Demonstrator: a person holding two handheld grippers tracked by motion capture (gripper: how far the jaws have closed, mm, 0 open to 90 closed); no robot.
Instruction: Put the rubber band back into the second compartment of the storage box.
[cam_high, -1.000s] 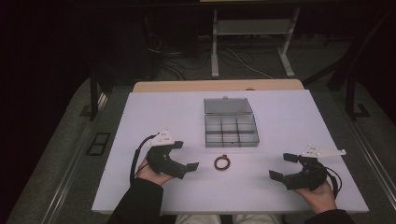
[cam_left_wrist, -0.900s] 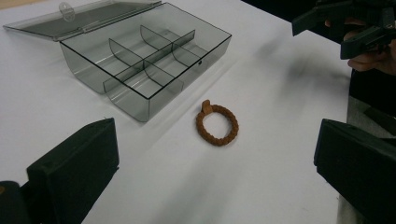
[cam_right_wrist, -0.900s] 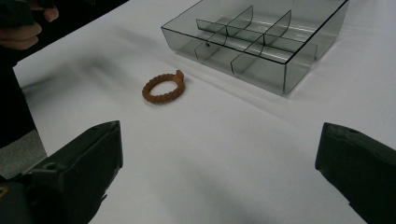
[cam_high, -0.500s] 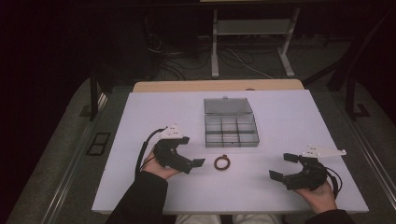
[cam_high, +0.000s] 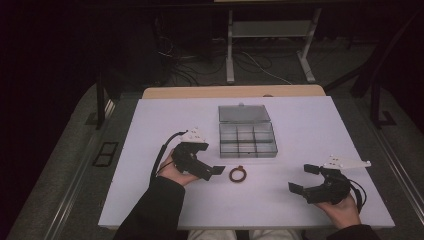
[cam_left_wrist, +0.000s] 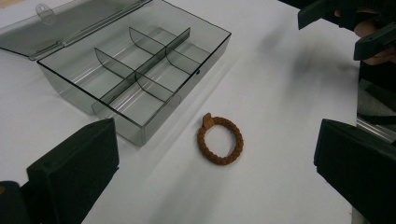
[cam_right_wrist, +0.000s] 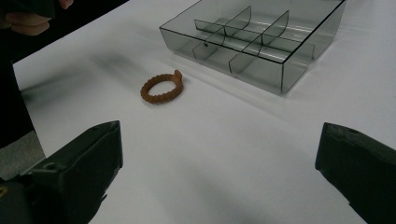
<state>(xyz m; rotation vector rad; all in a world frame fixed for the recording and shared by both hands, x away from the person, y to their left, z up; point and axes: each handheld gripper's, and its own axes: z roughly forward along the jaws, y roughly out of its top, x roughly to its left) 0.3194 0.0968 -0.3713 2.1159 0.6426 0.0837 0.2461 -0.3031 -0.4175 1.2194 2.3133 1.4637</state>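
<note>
A brown braided ring lies flat on the white table, just in front of a clear grey compartment box whose lid is laid back. My left gripper is open, its jaw tips just left of the ring and apart from it. In the left gripper view the ring sits ahead between the wide jaws, with the box beyond, its compartments empty. My right gripper is open at the front right, holding nothing. From there I see the ring and the box farther off.
A wooden strip borders the table's far edge. Beyond it are a metal stand and cables on a dark floor. The table's front edge runs close under both forearms.
My left gripper has moved a little to the right and forward, closer to the ring. The right gripper, ring and box have stayed where they were.
</note>
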